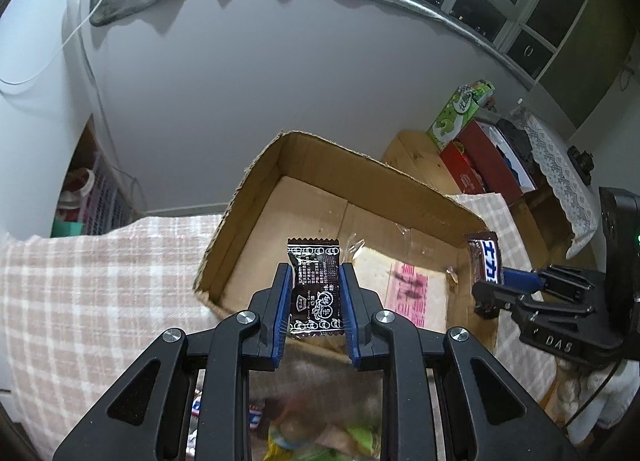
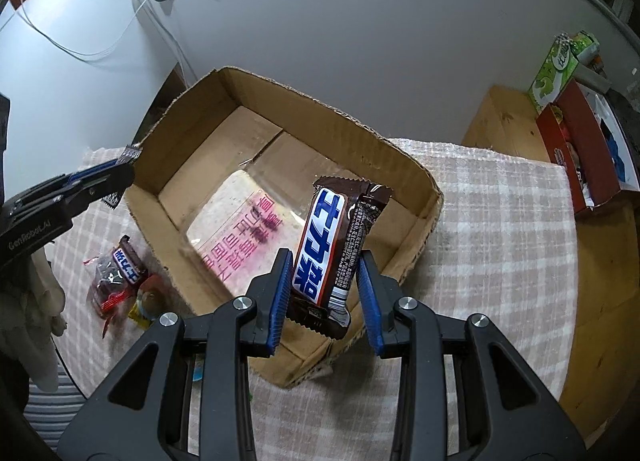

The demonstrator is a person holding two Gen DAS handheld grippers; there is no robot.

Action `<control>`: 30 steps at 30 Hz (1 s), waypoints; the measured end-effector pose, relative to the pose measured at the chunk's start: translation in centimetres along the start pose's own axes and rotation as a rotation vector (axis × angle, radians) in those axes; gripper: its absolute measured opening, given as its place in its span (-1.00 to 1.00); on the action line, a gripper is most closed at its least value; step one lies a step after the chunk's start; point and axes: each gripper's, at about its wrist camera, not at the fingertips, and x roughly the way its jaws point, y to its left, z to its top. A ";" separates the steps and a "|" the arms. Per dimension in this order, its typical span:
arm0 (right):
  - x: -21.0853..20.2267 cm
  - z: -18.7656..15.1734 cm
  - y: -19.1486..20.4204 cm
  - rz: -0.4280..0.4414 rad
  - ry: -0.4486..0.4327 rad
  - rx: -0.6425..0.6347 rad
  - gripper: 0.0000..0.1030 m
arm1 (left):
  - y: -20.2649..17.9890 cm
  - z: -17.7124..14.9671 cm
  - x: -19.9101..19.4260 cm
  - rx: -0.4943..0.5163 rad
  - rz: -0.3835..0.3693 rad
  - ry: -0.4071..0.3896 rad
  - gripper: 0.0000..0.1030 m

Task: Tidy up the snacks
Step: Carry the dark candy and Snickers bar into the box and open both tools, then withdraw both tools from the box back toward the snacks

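Carrying both over cardboard box (image 2: 420,197): left gripper (image 1: 314,293) clamps dark candy packet (image 1: 316,293), right gripper (image 2: 324,285) clamps chocolate bar (image 2: 332,245); lower inside walls before releasing.

Your left gripper (image 1: 314,297) is black plastic with ribbed blue pads (image 1: 283,313) and silver screws (image 1: 247,317) at the pivots; your right gripper (image 2: 324,293) matches it, bearing white "DAS" lettering (image 1: 560,343) on its side, beside a small green light (image 1: 637,238)
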 end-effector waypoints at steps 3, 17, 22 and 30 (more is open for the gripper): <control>0.5 0.3 0.0 0.002 0.008 0.002 -0.34 | -0.2 0.2 0.6 -0.003 -0.005 0.010 -0.58; 0.1 0.3 0.2 -0.040 -0.020 -0.012 0.39 | -0.3 0.8 1.3 -0.012 -0.001 0.039 -0.18; -0.4 0.1 0.4 -0.038 -0.024 -0.014 0.39 | -0.2 0.6 0.5 -0.014 0.000 0.024 -0.18; -2.0 -0.9 1.2 -0.027 -0.048 -0.026 0.39 | 0.8 -0.2 -2.5 -0.018 0.001 -0.016 -0.18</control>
